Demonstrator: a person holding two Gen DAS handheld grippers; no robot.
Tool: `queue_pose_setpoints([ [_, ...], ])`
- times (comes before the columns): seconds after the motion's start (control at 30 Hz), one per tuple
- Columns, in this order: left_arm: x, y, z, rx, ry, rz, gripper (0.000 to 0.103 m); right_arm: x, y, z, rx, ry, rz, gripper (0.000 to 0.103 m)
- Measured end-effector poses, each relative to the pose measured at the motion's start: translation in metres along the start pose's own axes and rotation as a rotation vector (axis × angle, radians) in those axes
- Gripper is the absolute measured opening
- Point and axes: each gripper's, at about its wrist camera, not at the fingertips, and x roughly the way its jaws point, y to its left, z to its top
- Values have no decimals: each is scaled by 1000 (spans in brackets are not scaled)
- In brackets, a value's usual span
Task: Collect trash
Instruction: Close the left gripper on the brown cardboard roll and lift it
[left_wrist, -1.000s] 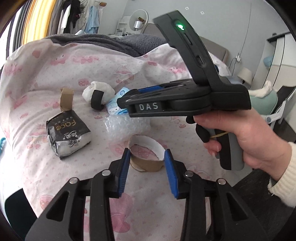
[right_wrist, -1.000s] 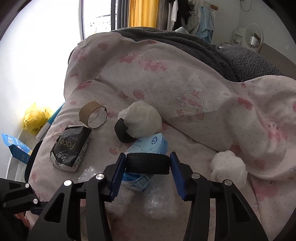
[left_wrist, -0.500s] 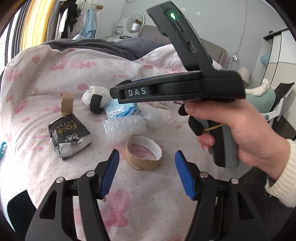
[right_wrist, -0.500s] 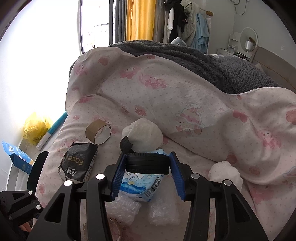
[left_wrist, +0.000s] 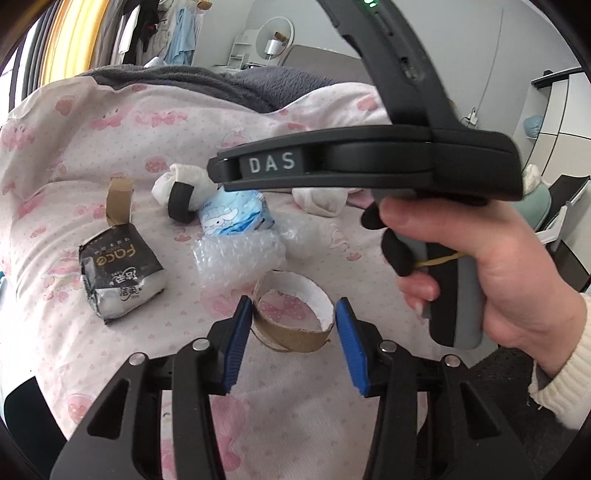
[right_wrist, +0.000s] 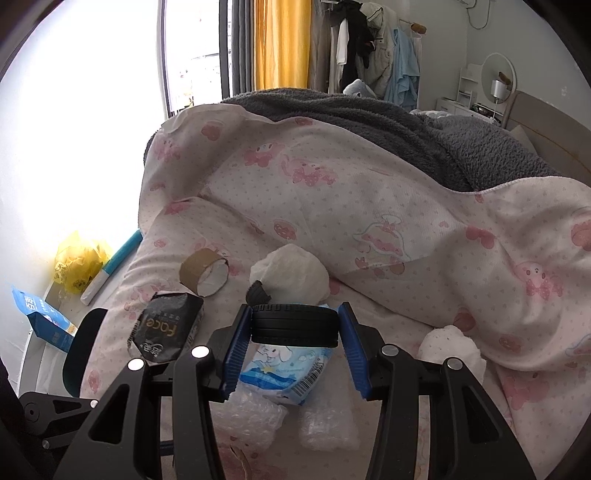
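Observation:
Trash lies on a pink patterned bedsheet (left_wrist: 122, 147). My left gripper (left_wrist: 293, 325) is open, its blue pads on either side of a cardboard tape core (left_wrist: 293, 317) without squeezing it. My right gripper (right_wrist: 294, 325) is shut on a black toy tyre (right_wrist: 294, 325), held above the bed; its body (left_wrist: 369, 162) crosses the left wrist view. Behind lie bubble wrap (left_wrist: 240, 262), a blue tissue pack (left_wrist: 236, 214), a black "Face" packet (left_wrist: 118, 277), a second tape core (left_wrist: 119, 201) and a white wad with a black band (left_wrist: 183, 190).
A grey blanket (right_wrist: 369, 122) covers the far part of the bed. Another white wad (right_wrist: 452, 350) lies right of my right gripper. A yellow bag (right_wrist: 79, 258) and a blue carton (right_wrist: 42, 317) are on the floor left of the bed.
My left gripper opened wide and pulled back, then came forward and narrowed around the tape core. My right gripper rose with the tyre still held.

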Motion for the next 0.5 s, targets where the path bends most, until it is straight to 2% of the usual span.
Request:
queue_pose_setpoints([
  [0.27,-36,15,4,-13,-69,29,50,1,20,12,20,-30,57,49],
  [0.5,-77,47,-3,-69,-130,137,50,1,50,20,-6,-53,100,49],
])
